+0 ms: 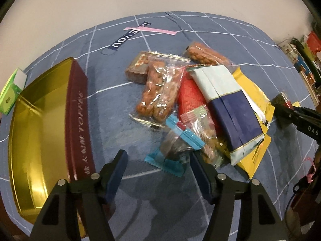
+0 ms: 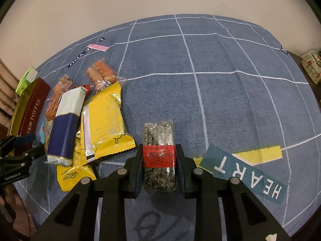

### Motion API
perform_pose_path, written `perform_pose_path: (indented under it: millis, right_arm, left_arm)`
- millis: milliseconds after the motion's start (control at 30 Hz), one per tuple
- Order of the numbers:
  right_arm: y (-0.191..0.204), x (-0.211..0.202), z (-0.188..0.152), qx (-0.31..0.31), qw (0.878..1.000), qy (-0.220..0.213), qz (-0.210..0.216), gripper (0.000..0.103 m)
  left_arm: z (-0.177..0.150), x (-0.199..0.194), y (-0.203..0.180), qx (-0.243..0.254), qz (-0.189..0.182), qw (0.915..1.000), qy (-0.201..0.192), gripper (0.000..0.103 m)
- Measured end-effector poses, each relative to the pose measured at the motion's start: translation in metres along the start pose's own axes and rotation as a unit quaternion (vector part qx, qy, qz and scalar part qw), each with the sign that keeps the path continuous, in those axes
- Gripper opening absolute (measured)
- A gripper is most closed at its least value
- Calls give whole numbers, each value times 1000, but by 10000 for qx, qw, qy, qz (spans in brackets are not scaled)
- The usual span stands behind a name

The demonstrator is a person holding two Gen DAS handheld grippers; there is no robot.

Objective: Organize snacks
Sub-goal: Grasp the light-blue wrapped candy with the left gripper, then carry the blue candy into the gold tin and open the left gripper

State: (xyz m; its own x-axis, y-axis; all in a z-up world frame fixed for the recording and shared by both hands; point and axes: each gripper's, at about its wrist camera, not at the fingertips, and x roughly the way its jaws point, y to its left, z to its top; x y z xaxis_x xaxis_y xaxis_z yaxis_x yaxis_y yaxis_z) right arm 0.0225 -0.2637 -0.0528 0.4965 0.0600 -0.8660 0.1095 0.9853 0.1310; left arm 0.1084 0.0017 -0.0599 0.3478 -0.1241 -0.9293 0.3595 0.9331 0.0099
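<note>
A pile of snack packets lies on the blue checked cloth. My left gripper (image 1: 158, 156) is open, its jaws on either side of a blue-ended clear packet with a dark snack (image 1: 172, 150). Behind it lie twisted fried snacks (image 1: 158, 92), a white and navy packet (image 1: 230, 108) and yellow packets (image 1: 258, 140). The open gold and maroon toffee tin (image 1: 40, 132) stands to the left. My right gripper (image 2: 159, 156) is shut on a dark seaweed-like bar with a red label (image 2: 159, 140), held to the right of the pile (image 2: 104, 124).
A green and white box (image 1: 12, 92) stands behind the tin. Clutter and shelves (image 1: 305, 60) lie past the table's right edge. A floral box (image 2: 312, 64) sits at the far right. The cloth carries a printed "HEART" label (image 2: 246, 168).
</note>
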Motion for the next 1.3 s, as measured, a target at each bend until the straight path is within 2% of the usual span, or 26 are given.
perform_pose_path:
  millis: [33,67,100,500,967,1100,1300]
  right_arm:
    - [0,0,0,-5,10000,-1,-4,25]
    - [0,0,-1,-10,10000,-2,-9,25]
    - [0,0,-1,-12,10000,0,-15,25]
    - [0,0,0,-5,10000,8,-19,25]
    - [3,0,0,-42,9999,19,-125,25]
    - [4,0,-1,-56,9999,12,-163,25]
    - [7,1,-1,-93,9996,15,-248,25]
  left_arm:
    - [1,2,0,-16,-23,10000,18,59]
    - [1,4,0,-35,-71,9999,65,43]
    - [2,6,1,-81,-122,9998,118,38]
    - [0,-2,12,-411,-101,9991,71,34]
    - [-5,-56,34,-895,-292,9953,-243,34]
    - [-8,-67,53,-1023,-7,9941,-372,34]
    - [-20,-70,101,-1553,334,9868,-307,34]
